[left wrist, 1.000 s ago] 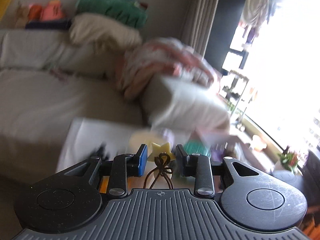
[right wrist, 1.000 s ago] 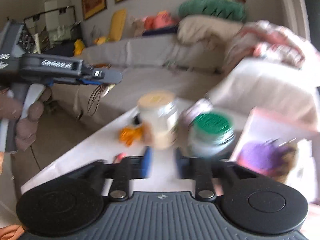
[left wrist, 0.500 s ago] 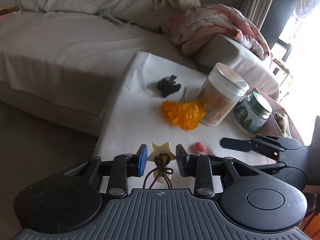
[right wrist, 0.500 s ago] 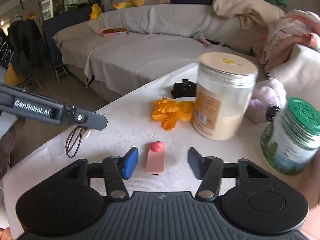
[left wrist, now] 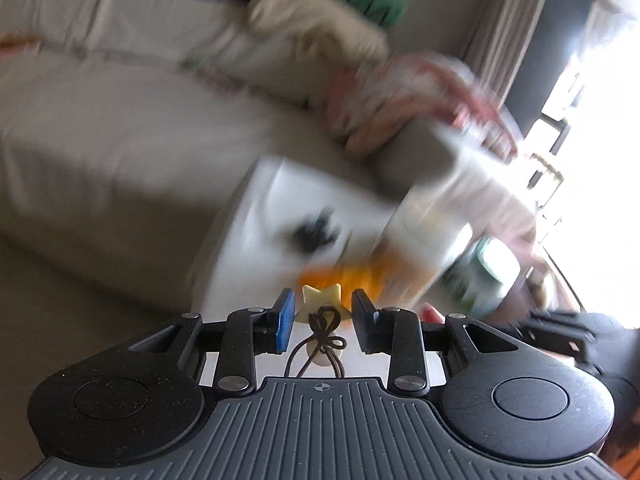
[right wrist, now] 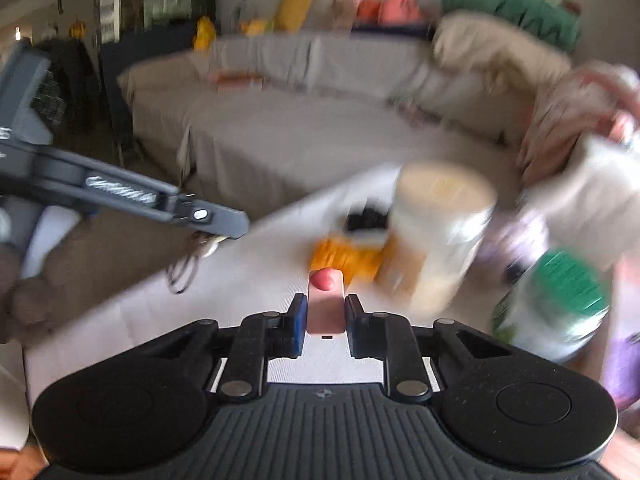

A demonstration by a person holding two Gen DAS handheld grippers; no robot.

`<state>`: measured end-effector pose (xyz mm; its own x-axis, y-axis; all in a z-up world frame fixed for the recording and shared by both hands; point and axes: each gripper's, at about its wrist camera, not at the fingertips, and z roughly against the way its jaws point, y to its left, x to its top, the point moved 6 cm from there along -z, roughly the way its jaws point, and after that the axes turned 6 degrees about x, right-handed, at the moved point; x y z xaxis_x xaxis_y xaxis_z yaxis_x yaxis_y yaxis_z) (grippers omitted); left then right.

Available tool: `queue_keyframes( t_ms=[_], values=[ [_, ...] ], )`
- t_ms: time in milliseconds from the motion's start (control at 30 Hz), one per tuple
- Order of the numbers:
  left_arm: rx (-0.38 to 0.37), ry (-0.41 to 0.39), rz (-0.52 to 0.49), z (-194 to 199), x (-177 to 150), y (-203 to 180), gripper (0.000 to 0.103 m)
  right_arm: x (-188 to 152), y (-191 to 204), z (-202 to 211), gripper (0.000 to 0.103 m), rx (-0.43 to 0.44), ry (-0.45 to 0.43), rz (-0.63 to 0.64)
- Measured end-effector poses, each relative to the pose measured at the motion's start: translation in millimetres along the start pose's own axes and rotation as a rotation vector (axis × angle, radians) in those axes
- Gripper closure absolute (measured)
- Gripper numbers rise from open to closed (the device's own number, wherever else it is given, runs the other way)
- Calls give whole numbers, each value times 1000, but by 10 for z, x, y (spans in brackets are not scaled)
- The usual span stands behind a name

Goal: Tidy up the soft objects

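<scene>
My left gripper (left wrist: 323, 312) is shut on a pale yellow star-shaped piece (left wrist: 320, 297) with a brown cord tied below it. It hangs over the near edge of the white-covered table (left wrist: 256, 240). My right gripper (right wrist: 326, 320) is closing its jaws on a pink block with a red knob (right wrist: 325, 304); both pads touch its sides. Behind it on the cloth lie an orange soft thing (right wrist: 344, 256) and a small black thing (right wrist: 366, 220). The left gripper (right wrist: 224, 224) also shows at the left of the right wrist view, cord dangling. Both views are blurred.
A tall cream-lidded jar (right wrist: 436, 236) and a green-lidded jar (right wrist: 560, 304) stand at the table's right, with a purple plush (right wrist: 524, 240) behind them. A grey sofa (right wrist: 280, 140) with pillows and a pink blanket (left wrist: 420, 96) runs behind the table.
The right gripper's jaws went from wide apart around the pink block to pressed against it. Both views swung and became blurred. The left gripper kept the star throughout.
</scene>
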<state>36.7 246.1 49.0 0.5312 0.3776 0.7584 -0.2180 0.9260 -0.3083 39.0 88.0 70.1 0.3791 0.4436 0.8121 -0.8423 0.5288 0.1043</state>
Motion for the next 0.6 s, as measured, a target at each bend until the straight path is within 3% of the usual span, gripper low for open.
queue_keyframes(
  t_ms=[167,300,433,500,567,600],
  values=[
    [-79,-219,-102,175,872,-723,68,340,-301,831,83,-130,-185,7],
    [-287,-256,-147,136,1236,-1621,68,311,-794,1487,83,-281,-277,-39],
    [-464,-150,-221,-207,1106,-2549,68,-15,-1359,1880,83,-429,-277,-115],
    [-481,-40,-233,-525,875,-2869,67,-220,-1590,1950,83,-450,-237,-156],
    [-454,102,-269,-908,518,-3085,68,-422,-1791,1941,68,-443,-196,-232],
    [-438,181,-303,-1087,316,-3153,68,-513,-1871,1936,66,-451,-182,-269]
  ],
)
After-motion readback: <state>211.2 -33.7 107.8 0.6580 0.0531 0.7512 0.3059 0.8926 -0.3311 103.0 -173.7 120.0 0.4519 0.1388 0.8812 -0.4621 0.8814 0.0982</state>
